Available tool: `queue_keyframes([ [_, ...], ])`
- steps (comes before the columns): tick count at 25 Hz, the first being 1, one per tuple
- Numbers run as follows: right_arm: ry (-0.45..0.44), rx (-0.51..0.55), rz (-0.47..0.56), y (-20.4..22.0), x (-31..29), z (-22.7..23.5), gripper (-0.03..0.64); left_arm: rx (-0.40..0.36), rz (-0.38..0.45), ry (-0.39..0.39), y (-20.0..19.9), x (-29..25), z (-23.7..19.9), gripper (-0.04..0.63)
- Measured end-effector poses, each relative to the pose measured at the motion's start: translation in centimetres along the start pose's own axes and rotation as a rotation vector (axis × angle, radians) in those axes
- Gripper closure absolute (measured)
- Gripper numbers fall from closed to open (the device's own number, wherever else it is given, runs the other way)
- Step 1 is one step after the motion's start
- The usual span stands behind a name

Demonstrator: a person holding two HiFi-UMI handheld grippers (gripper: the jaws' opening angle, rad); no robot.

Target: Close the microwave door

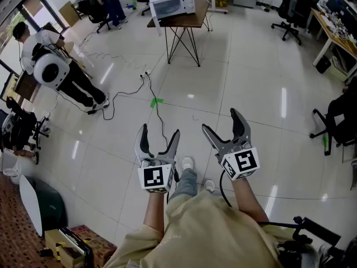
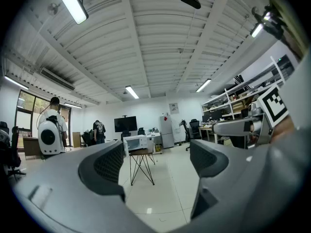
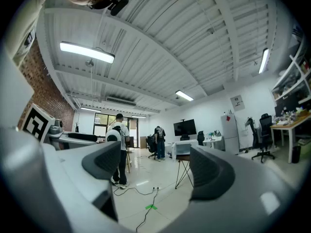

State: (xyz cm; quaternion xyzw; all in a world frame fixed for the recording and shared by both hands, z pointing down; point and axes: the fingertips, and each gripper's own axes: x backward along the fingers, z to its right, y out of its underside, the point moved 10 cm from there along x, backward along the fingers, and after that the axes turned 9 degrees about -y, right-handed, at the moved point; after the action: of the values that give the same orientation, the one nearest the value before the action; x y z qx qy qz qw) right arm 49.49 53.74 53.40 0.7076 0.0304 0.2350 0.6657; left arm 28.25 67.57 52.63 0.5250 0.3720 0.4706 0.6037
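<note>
Both your grippers are empty right now: the left gripper (image 1: 160, 132) and the right gripper (image 1: 220, 120) have their jaws spread wide with nothing between them. The microwave (image 1: 174, 3) is well across the room, sitting at the left end of a small table (image 1: 192, 21) on thin wire legs, and what looks like its door (image 1: 157, 22) hangs open off the near-left corner.

Stuff I'd worry about:
- A black cable (image 1: 162, 121) runs along the floor right in front of you up to a power strip (image 1: 146, 76). That's an easy trip on the walk over.
- That table looks light, so a hard shove on the door could slide the microwave or rock the whole table.
- Open jaws could snag the door's edge.
</note>
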Motion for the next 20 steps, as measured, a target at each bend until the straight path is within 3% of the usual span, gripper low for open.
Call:
queue_keyframes([
  [2,0.003,0.000,-0.006,0.6,-1.4,0.3,0.184,0.012,0.128,0.004,0.7,-1.9,-1.1,0.160],
  [4,0.005,0.005,-0.011,1.0,-2.9,0.5,0.186,0.025,0.183,0.007,1.3,-3.7,-2.3,0.160],
  [12,0.004,0.054,-0.024,0.9,-9.4,1.5,0.187,0.079,0.206,0.023,1.3,-9.3,-6.4,0.160],
  [20,-0.017,0.096,-0.025,0.2,-19.2,0.5,0.189,0.084,0.258,0.036,0.0,-14.8,-14.0,0.160],
])
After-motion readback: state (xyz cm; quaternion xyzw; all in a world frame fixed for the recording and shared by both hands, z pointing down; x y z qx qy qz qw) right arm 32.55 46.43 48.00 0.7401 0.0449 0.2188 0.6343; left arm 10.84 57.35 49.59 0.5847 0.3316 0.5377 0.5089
